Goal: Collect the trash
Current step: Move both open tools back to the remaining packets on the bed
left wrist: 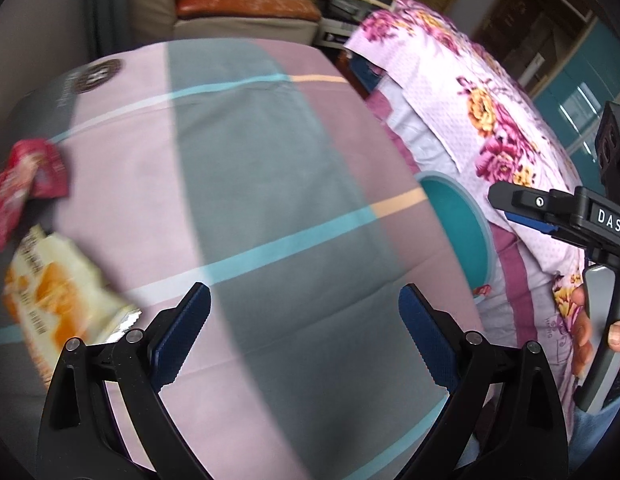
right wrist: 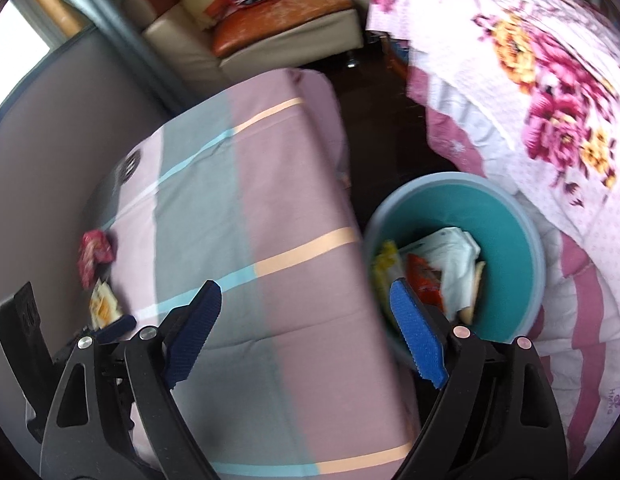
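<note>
Far left of the checked cloth [left wrist: 270, 184]: red wrapper [left wrist: 26, 178], crumpled, and just nearer than it a white-orange wrapper [left wrist: 66, 292], lying flatter with a crimped end seal. The two are touching or nearly so; motion blur, can't confirm. Both look like thin film: near weightless, soft, slick, will crush and may slide out of a shallow pinch. I'd take the red one across its bunched middle and the white-orange one by the crimped seal edge nearest the fingers

Left gripper [left wrist: 306, 336]: jaws spread wide, nothing between them, over bare cloth, wrappers off to its left

Right gripper [right wrist: 306, 328]: also released and empty, sitting at the cloth's right edge, its right pad in front of the bin rim

Right of the cloth: teal bin [right wrist: 521, 240], already holding several wrappers and white paper. Floral quilt [right wrist: 549, 100] beyond it
</note>
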Tool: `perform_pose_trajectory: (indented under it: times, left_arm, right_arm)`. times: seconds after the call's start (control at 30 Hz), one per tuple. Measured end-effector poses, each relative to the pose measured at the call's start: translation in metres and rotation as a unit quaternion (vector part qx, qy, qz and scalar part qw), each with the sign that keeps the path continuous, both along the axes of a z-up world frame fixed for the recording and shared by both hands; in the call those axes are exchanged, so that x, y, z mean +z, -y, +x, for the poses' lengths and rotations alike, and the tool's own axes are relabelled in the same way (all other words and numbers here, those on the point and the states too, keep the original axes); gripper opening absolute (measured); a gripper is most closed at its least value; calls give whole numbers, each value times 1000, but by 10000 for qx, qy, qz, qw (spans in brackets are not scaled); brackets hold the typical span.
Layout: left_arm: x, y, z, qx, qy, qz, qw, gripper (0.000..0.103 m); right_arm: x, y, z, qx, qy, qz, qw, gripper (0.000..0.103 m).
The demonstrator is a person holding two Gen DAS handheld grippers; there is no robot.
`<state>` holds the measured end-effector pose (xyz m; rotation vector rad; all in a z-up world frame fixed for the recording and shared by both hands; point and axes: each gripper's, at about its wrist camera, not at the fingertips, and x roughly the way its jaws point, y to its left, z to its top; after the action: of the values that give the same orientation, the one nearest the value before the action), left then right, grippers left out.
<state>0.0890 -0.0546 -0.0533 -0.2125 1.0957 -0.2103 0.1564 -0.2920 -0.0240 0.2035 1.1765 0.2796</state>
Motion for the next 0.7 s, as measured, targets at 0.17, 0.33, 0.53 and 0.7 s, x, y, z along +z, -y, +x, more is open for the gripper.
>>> perform_pose_trajectory:
  times: [0.17,0.33,0.53,0.7]
  left_arm:
    - [5,-51,-25,356,75,36,9993,95]
    - [3,-109,-53,805,71,22,9967,95]
    - [-9,-168,-85,1364,-47,-22,9906,95]
    - [-20,-194,-96,1619,-132,25,9867,95]
  right_arm:
    - [7,-47,-5,533,-65,-91,9985,82]
    - [9,-98,-13,1086,-165,-156,9938,82]
    - [1,-170,-29,1890,-369,-214,9811,83]
    - [-9,-222,-39,2380,-454,-310,9697,83]
